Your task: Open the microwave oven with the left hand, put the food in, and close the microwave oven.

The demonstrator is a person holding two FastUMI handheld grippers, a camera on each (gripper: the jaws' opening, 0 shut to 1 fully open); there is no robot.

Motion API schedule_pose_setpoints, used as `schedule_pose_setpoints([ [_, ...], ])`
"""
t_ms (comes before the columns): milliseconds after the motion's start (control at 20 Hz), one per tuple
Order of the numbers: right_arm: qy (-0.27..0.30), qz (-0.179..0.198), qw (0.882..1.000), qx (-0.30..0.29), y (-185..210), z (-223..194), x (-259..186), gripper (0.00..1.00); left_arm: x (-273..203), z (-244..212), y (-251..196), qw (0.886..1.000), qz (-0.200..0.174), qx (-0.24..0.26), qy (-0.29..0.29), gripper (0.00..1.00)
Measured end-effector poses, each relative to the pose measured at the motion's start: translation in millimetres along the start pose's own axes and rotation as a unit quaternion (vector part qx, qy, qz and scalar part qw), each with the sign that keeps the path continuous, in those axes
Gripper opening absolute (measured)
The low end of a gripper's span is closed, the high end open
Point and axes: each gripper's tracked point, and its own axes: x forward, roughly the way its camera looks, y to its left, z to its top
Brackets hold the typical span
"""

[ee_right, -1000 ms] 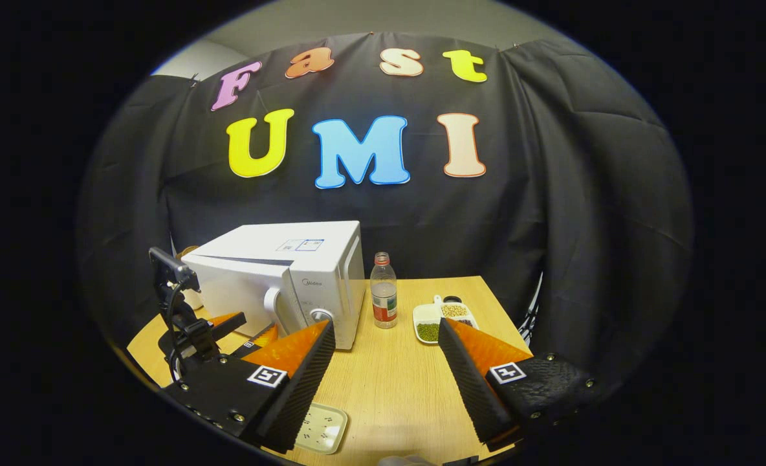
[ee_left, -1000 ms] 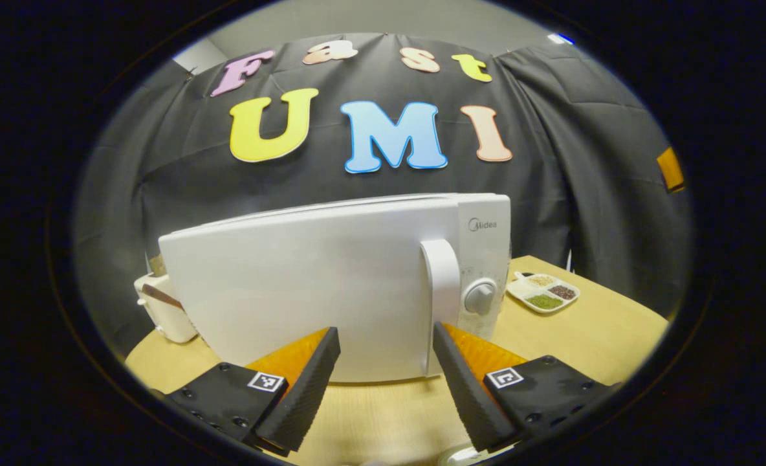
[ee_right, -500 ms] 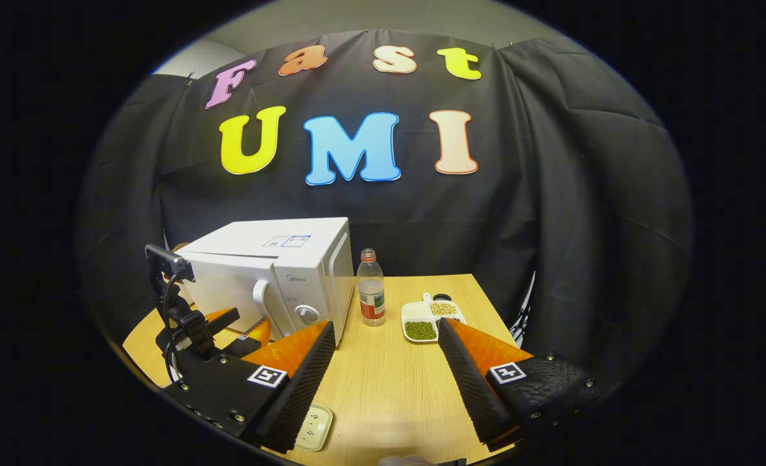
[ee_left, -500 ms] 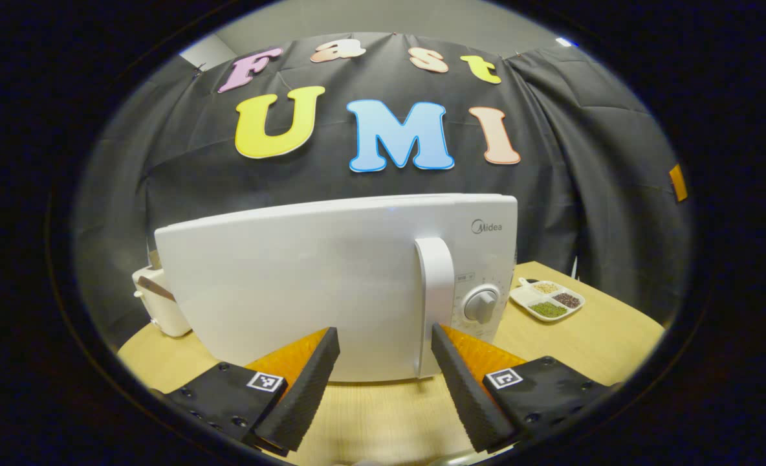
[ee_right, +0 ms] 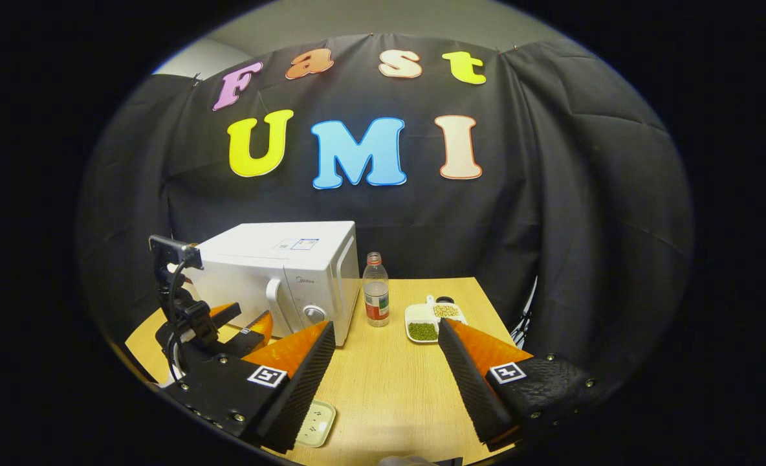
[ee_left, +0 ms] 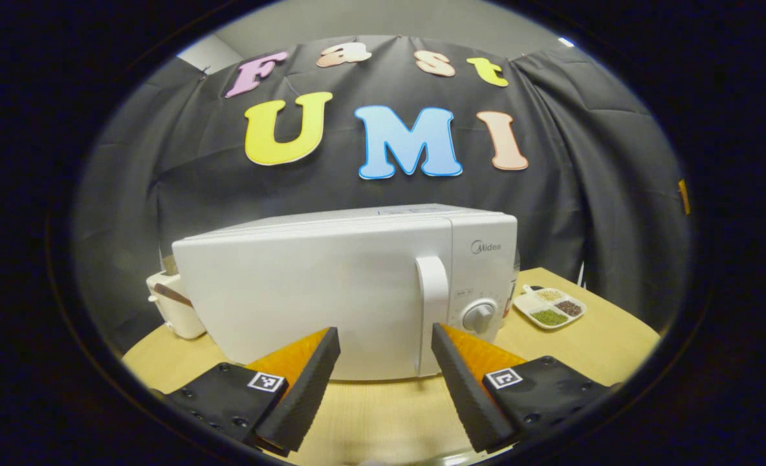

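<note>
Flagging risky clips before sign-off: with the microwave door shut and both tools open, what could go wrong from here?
1. The left tool sits open before the microwave oven, left of its door handle; closing from there may miss the handle.
2. The water bottle stands close beside the oven; if the oven slides when the door is pulled, it may tip.
3. The divided dish of beans lies just ahead of the right tool; a careless reach could spill it.

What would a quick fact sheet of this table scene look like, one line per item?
microwave: white, door shut, handle untouched
left gripper: open, empty, in front of the door
right gripper: open, empty, above the table
bottle: upright, right of the microwave
divided dish: holds grains, right of the bottle
small dish: at the table's near edge
</note>
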Motion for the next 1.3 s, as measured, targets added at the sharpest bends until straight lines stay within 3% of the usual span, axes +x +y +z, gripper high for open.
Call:
schedule_pose_setpoints([
  [200,-0.02,0.005,1.0,0.005,-3,17,-21,0.98,-58,46,8,1.0,0.003,0.006,-0.022,0.97],
  [500,-0.054,0.036,0.998,0.001,-11,39,-60,0.98,-174,141,38,0.995,0.056,0.002,-0.079,0.99],
  [750,-0.06,0.062,0.996,0.004,-7,37,-86,0.98,-248,179,48,0.993,0.081,-0.002,-0.087,0.95],
  [1000,-0.079,0.07,0.994,0.005,2,53,-112,0.98,-291,197,60,0.992,0.09,-0.021,-0.08,0.96],
  [1300,-0.1,0.048,0.994,0.008,-1,67,-124,0.98,-309,212,80,0.992,0.089,-0.03,-0.084,0.98],
])
